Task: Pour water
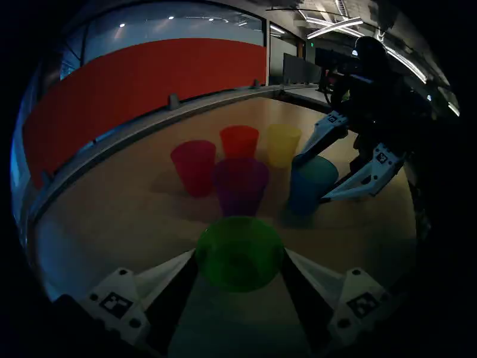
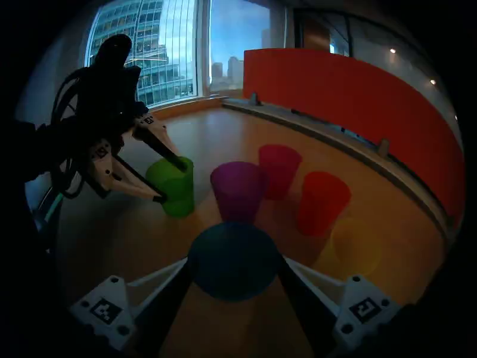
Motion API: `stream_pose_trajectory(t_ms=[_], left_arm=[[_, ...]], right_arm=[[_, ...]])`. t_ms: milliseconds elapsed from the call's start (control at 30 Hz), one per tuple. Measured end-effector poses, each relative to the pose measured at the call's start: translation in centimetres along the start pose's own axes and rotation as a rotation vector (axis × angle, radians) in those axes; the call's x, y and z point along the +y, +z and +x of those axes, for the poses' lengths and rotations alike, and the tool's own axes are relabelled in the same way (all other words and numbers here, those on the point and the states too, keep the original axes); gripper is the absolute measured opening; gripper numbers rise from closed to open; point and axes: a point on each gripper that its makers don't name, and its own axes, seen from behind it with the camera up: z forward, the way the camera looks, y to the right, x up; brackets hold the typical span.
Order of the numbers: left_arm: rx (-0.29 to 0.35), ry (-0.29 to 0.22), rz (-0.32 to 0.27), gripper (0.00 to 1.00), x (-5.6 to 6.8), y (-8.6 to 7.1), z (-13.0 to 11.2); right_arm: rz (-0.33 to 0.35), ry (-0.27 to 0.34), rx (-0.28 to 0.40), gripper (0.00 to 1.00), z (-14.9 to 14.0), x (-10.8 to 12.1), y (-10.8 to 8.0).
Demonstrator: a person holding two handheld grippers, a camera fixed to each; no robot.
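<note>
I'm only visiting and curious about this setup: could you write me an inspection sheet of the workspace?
Surface: wooden table.
Job's things: six cups standing together: green cup, blue cup, purple cup, pink cup, red cup, yellow cup; what they hold cannot be told.
Clutter: nothing seen.
Tools: left tool closed on the green cup; right tool closed on the blue cup.
Cables: dark loops behind the left tool, likely cables.
Surroundings: red panel, windows facing city buildings, ceiling lights.
</note>
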Motion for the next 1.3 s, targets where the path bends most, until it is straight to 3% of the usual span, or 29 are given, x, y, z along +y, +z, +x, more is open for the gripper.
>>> stream_pose_trajectory(t_ms=[200,333,767,1033,1300], left_arm=[[0.002,0.003,-0.001,0.88,0.0,-0.1,0.0],[0.003,0.000,-0.002,0.88,0.1,-0.1,0.0],[0.006,-0.010,0.002,0.88,0.1,-0.4,0.0],[0.041,-0.014,0.018,0.88,0.2,-1.5,1.2],[0.112,-0.033,0.042,0.88,-0.2,-3.6,3.5]], right_arm=[[-0.002,-0.003,0.000,0.99,-0.2,0.1,0.0],[0.004,0.004,0.004,0.92,-0.2,-0.1,0.0],[0.017,0.022,0.043,0.90,1.0,-0.2,-0.8],[0.005,0.017,0.069,0.90,2.3,-0.2,-2.0],[-0.011,0.013,0.115,0.90,4.4,0.0,-3.2]])
